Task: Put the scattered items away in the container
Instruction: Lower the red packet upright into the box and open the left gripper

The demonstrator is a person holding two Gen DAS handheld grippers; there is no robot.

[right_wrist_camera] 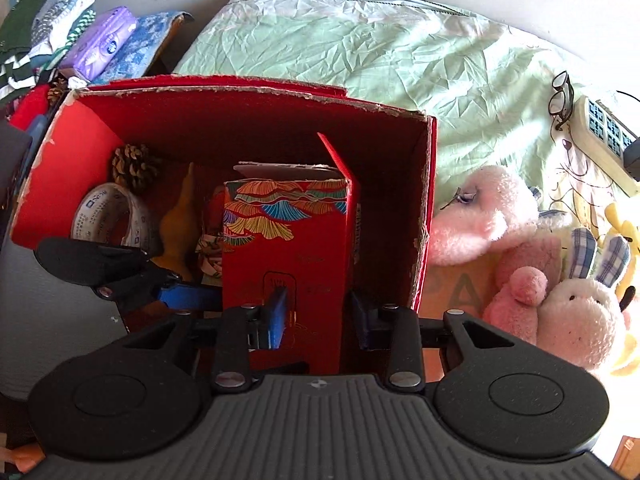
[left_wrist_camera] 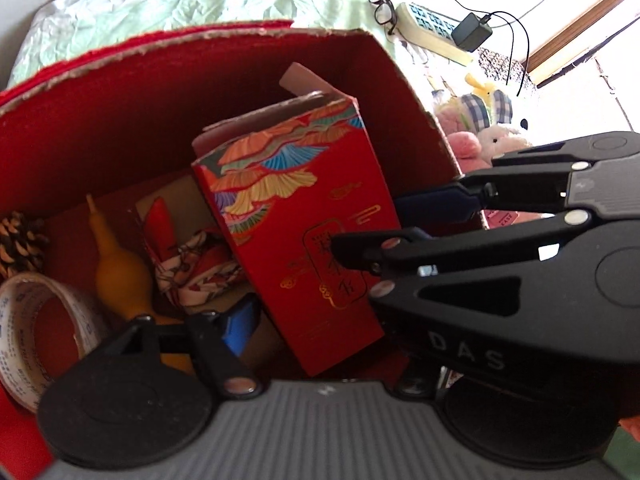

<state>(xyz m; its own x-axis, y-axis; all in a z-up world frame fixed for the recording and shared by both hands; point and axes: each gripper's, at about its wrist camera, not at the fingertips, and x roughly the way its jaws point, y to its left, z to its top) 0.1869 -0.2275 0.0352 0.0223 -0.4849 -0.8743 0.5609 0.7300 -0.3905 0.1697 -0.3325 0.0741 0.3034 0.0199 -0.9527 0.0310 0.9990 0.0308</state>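
Fingers of the right gripper stand apart at the near edge of the red cardboard container, one blue pad in front of the printed face of a tall red carton, the other just past its right corner; whether they press on it I cannot tell. The left gripper reaches in from the left with one blue finger near the carton's lower left edge. Its other finger is hidden, so its state cannot be told. The carton stands tilted inside the container, top flaps up. Left of it on the container floor lie a patterned cloth bundle, a yellow gourd, a roll of printed tape and, further back, a pine cone. Beyond the right wall, plush toys rest on a bed with a crumpled green sheet, with glasses touching a power strip further off
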